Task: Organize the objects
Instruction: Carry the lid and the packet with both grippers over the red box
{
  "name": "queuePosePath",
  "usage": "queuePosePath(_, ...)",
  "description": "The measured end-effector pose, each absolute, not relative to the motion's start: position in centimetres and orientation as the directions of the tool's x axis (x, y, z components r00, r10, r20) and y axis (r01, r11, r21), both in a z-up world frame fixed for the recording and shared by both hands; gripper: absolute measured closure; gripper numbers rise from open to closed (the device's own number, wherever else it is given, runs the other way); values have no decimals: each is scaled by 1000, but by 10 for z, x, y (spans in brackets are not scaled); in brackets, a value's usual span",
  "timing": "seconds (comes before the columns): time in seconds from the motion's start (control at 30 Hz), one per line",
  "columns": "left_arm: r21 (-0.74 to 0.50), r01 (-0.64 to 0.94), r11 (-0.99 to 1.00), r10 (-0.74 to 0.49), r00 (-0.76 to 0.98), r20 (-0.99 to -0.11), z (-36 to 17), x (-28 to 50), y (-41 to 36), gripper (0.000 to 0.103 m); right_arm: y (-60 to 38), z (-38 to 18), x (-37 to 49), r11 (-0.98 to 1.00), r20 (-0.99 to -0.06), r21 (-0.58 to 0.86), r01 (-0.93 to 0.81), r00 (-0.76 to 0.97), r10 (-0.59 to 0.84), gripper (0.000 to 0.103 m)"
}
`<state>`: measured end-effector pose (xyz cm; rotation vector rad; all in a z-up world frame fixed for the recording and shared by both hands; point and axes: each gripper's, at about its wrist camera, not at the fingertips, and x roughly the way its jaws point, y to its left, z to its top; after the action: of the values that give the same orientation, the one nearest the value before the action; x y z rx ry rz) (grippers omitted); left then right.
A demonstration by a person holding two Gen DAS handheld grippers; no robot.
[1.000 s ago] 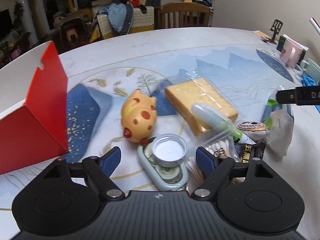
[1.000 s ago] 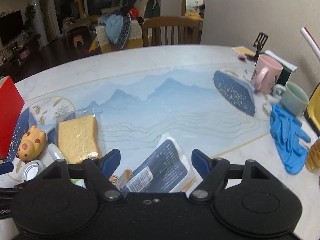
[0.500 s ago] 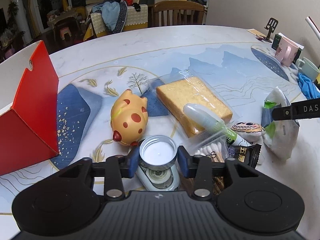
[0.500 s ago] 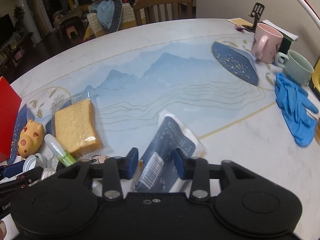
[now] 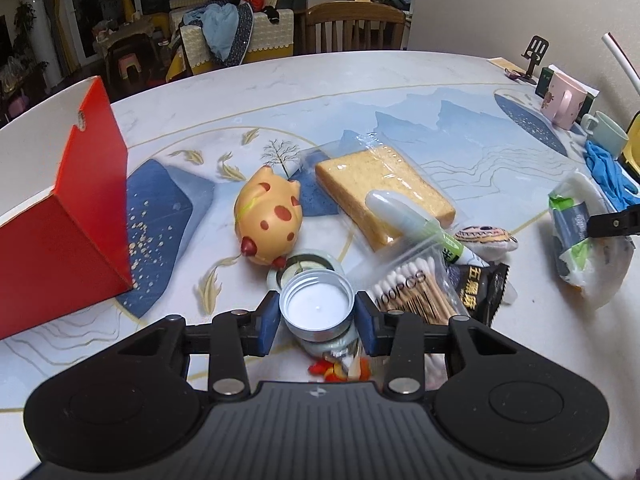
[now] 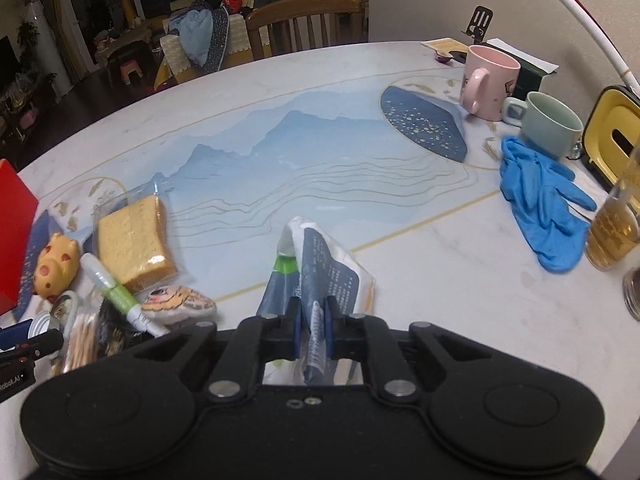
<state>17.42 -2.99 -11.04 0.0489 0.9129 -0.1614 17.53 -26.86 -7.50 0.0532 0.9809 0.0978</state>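
Observation:
My left gripper (image 5: 316, 318) is shut on a small round metal tin (image 5: 317, 312) with a white inside, held just above the table. Under it lie a pale oval case (image 5: 306, 270) and some red-orange bits. My right gripper (image 6: 311, 330) is shut on a blue-and-white packet (image 6: 320, 264), pinching its near end so that it crumples and tilts up. A yellow spotted pig toy (image 5: 270, 222), a wrapped yellow sponge (image 5: 384, 192), a white-green tube (image 5: 412, 222) and a bag of cotton swabs (image 5: 416, 292) lie in between.
A red box (image 5: 60, 224) stands at the left. A black snack packet (image 5: 480, 288) and a striped plush (image 5: 486, 236) lie by the swabs. At the right are blue gloves (image 6: 540, 200), a pink mug (image 6: 490, 78), a green cup (image 6: 548, 122) and a glass of amber drink (image 6: 616, 232).
Both grippers closed: the left one on the round tin, the right one on the packet. The tin has come up off the oval case, and the packet has crumpled and shifted right.

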Motion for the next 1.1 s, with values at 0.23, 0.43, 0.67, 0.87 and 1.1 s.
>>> queuePosePath(0.23,-51,171,984,-149,625,-767,-88,152,-16,64,-267,-48,153,985,-807,129,-111,565,170,93)
queuePosePath(0.43,-55,166,985,-151,653,-742,-64,133,1,64,-241,-19,142,960,-779,188,-206,564,273,93)
queuePosePath(0.67,-51,155,987,-146,698,-701,-33,117,36,64,-181,12,135,914,-744,194,-356,554,374,93)
queuePosePath(0.87,-13,113,993,-94,748,-657,-10,113,83,64,-120,32,133,865,-718,177,-469,539,440,92)
queuePosePath(1.1,-3,40,999,-32,752,-659,-1,118,148,64,-51,52,136,799,-698,162,-578,505,507,92)
